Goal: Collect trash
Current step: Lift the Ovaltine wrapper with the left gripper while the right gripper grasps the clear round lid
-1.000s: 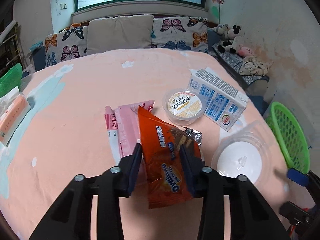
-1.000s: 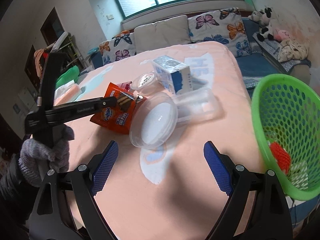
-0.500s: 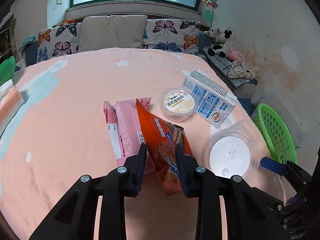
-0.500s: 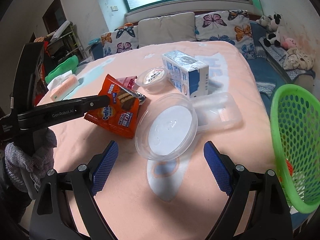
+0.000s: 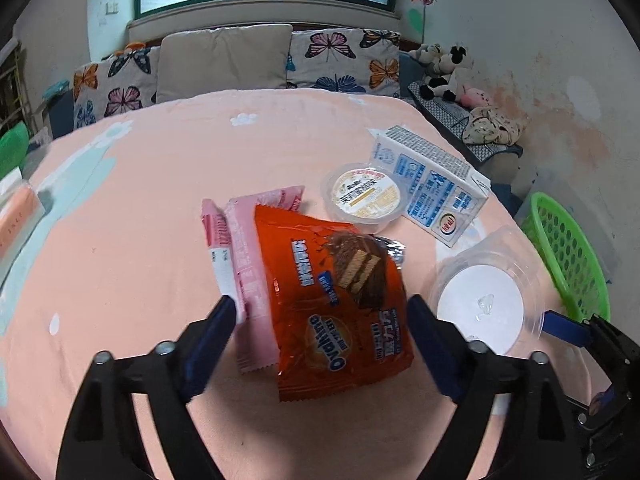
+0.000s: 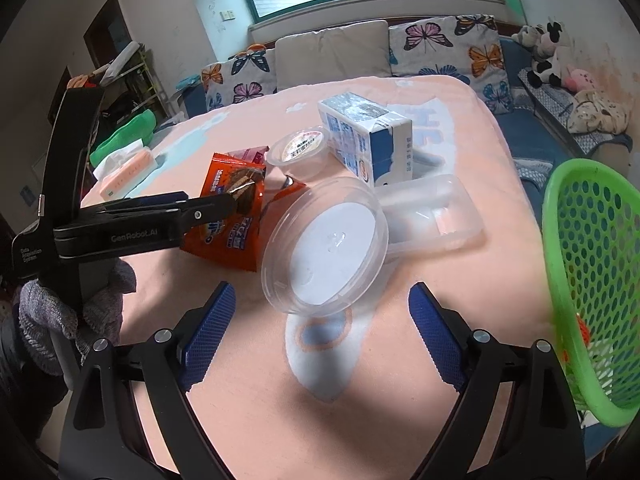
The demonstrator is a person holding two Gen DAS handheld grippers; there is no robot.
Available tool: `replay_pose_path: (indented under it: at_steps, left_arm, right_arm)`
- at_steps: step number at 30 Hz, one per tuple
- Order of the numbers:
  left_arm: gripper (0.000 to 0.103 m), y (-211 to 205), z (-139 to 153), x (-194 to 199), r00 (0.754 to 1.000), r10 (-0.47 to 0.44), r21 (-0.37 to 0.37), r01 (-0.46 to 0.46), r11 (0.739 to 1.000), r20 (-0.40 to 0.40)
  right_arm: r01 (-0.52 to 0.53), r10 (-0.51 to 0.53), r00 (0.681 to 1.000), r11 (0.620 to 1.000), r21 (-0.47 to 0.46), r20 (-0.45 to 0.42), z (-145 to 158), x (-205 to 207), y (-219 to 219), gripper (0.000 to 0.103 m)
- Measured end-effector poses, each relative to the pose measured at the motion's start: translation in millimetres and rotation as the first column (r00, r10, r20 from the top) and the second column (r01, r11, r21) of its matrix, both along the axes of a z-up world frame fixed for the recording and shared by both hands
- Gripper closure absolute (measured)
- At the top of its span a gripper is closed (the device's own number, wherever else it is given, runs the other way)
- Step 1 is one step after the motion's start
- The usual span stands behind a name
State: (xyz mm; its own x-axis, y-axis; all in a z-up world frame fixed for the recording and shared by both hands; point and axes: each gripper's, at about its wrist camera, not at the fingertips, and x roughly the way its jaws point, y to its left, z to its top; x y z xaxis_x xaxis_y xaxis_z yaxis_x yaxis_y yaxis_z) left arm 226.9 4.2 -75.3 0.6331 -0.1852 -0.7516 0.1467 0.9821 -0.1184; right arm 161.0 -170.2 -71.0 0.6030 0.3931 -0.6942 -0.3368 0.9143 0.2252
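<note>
Now orange wrapper lies between open left tongs, seemingly untouched.

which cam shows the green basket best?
Right wrist. The green basket fills its right side: rim, perforated wall, and something orange-red inside. Left wrist catches only a slice of the basket at the bed's far edge, interior hidden.

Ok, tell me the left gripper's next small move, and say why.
Probably close the left gripper on the orange snack wrapper. Its jaws stand wide open on either side of the wrapper and grip nothing. The wrapper lies partly over a pink packet, so a narrow pinch should take the wrapper alone before it goes to the green basket.
</note>
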Motion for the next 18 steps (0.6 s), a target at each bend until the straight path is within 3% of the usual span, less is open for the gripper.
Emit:
replay_pose_path:
  at_steps: [3, 16, 18]
  left_arm:
    - [0.011, -10, -2, 4, 1.0, -0.013, 0.03, 0.013, 0.999, -0.014]
    - [0.011, -27, -25, 28, 0.994, 0.05, 0.112, -0.039, 0.993, -0.098]
    - [0.02, -25, -25, 27, 0.994, 0.058, 0.105, -0.048, 0.993, -0.093]
  right_arm:
    - [0.006, -0.006, 1.0, 1.0, 0.009, -0.006, -2, 2, -3, 0.015]
    - [0.008, -0.008, 1.0, 0.999, 0.032, -0.018, -6, 0, -10, 0.015]
    - [0.008, -0.008, 1.0, 0.999, 0.032, -0.02, -6, 0, -10, 0.015]
